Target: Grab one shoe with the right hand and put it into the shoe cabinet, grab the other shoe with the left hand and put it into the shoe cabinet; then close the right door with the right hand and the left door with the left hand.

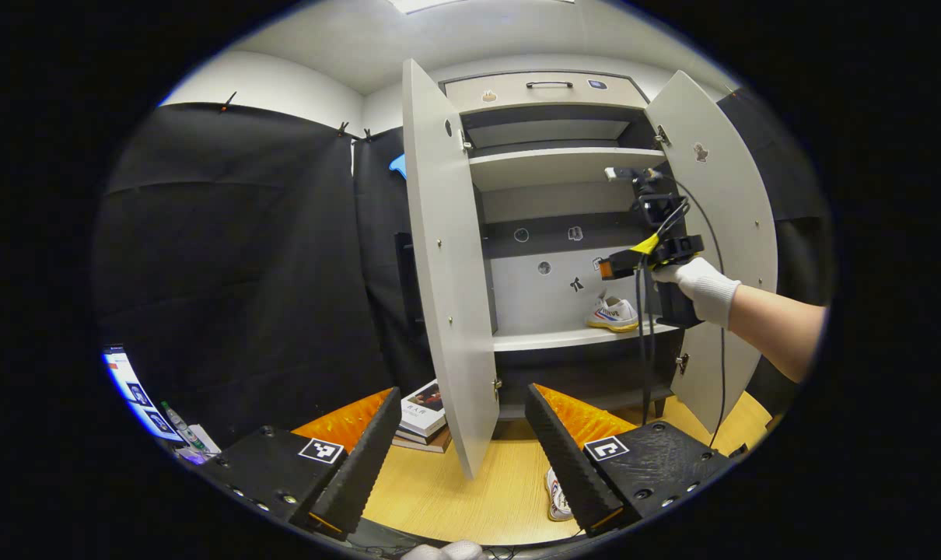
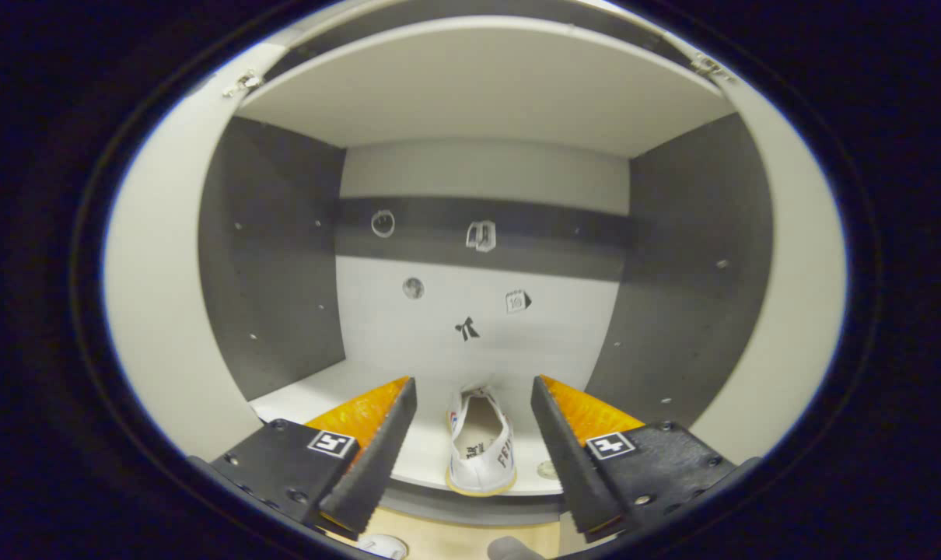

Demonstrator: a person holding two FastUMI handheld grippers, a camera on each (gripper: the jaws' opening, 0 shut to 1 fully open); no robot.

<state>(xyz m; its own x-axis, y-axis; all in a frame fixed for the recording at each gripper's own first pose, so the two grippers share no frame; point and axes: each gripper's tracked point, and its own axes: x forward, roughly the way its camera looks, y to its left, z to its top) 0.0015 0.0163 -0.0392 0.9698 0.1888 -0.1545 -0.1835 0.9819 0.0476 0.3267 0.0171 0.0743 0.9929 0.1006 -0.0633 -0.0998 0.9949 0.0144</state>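
The shoe cabinet (image 1: pixel 552 202) stands with its left door (image 1: pixel 447 272) and right door (image 1: pixel 723 225) swung wide. One white shoe (image 1: pixel 613 313) rests on the lower shelf (image 1: pixel 533 339) at the right. In the right gripper view this shoe (image 2: pixel 480 447) lies near the shelf's front edge, heel towards me, between the fingers of my open right gripper (image 2: pixel 472 385), which do not touch it. A gloved hand (image 1: pixel 700 284) holds that right gripper (image 1: pixel 612 268) just in front of the shelf. The second shoe (image 1: pixel 557 495) lies on the floor, half hidden behind my open left gripper (image 1: pixel 463 391).
A stack of books (image 1: pixel 424 416) lies on the wooden floor (image 1: pixel 455 482) by the left door's foot. An upper shelf (image 1: pixel 556 163) and a drawer (image 1: pixel 544 89) sit above. A cable (image 1: pixel 643 350) hangs from the right gripper. A lit screen (image 1: pixel 132 393) glows at the far left.
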